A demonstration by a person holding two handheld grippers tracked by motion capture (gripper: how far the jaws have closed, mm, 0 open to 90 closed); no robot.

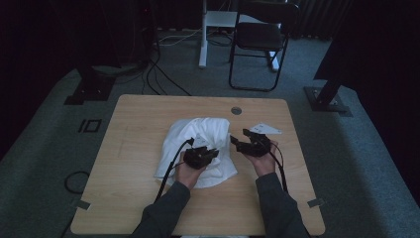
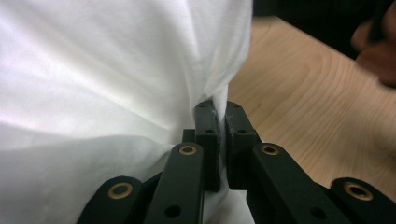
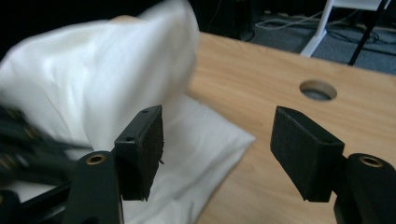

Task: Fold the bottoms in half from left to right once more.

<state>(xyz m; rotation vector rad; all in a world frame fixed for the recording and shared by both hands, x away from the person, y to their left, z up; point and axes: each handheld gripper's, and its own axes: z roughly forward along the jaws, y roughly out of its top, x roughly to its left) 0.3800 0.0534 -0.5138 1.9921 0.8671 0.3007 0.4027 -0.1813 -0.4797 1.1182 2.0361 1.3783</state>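
Left gripper [image 2: 222,140]: fingers closed on a pinched fold of the white cloth [image 2: 107,93], the fabric rising from between the pads and draping away to one side of them. Right gripper [image 3: 217,154]: fingers spread wide with nothing between them; the cloth lies just beyond and beside one finger [image 3: 142,149], its flat lower corner spread on the bench [image 3: 280,74].

From the high view, the cloth sits bunched at mid-bench, partly under the left gripper [image 1: 200,156], with the right gripper [image 1: 252,144] clear of its edge.

Assessment: the cloth appears light, soft and limp; it will sag and fold wherever unsupported, and should not slip readily from padded fingers. The best purchase for the free fingers is judged to be a hem or corner, such as the flat corner nearest them.
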